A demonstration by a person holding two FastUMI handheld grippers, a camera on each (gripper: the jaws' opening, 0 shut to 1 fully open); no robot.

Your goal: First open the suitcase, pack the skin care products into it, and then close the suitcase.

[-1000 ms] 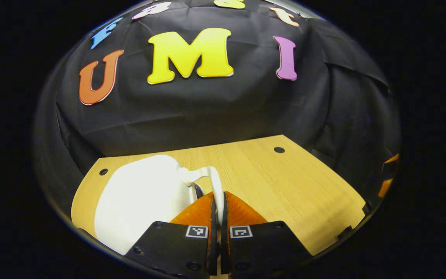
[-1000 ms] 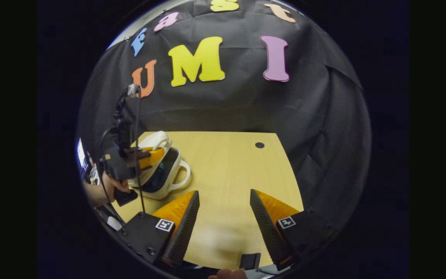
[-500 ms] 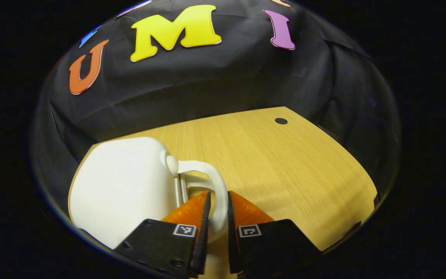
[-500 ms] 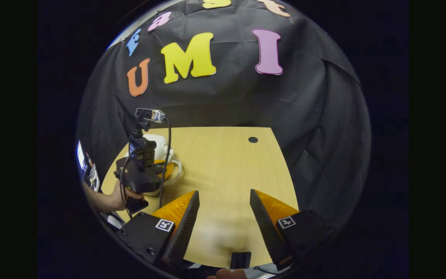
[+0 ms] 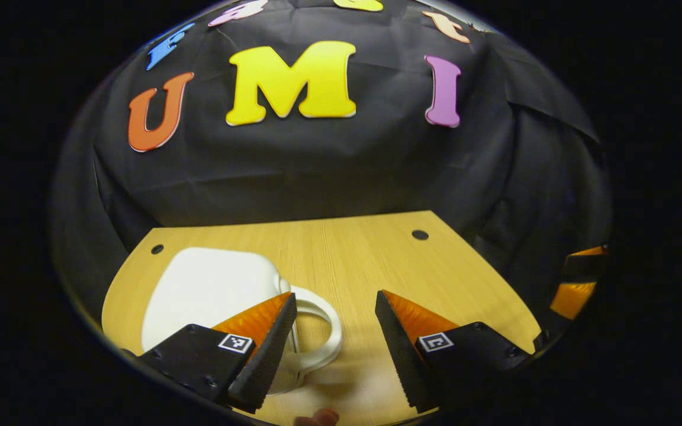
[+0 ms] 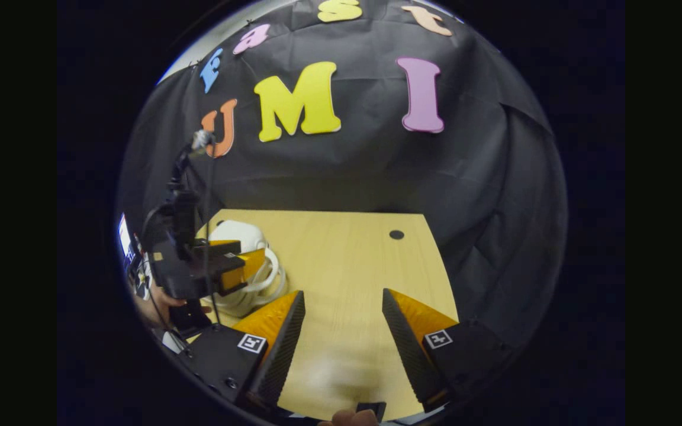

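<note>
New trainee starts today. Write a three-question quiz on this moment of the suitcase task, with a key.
1. True or false: the suitcase lies shut on the table.
2. The left gripper is: A) open, B) shut on the handle, C) shut on nothing.
3. Fill in: the white handle loops out beside the left gripper's ____ finger, as seen in its own view.

Key: 1 true. 2 A. 3 left. The right gripper is open too, over bare table.

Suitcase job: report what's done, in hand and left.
Done: the white suitcase lies shut on the table, so packing and closing look finished. In hand: nothing; the left tool stands open by its handle, the right tool open too. Left: nothing I can see.
</note>
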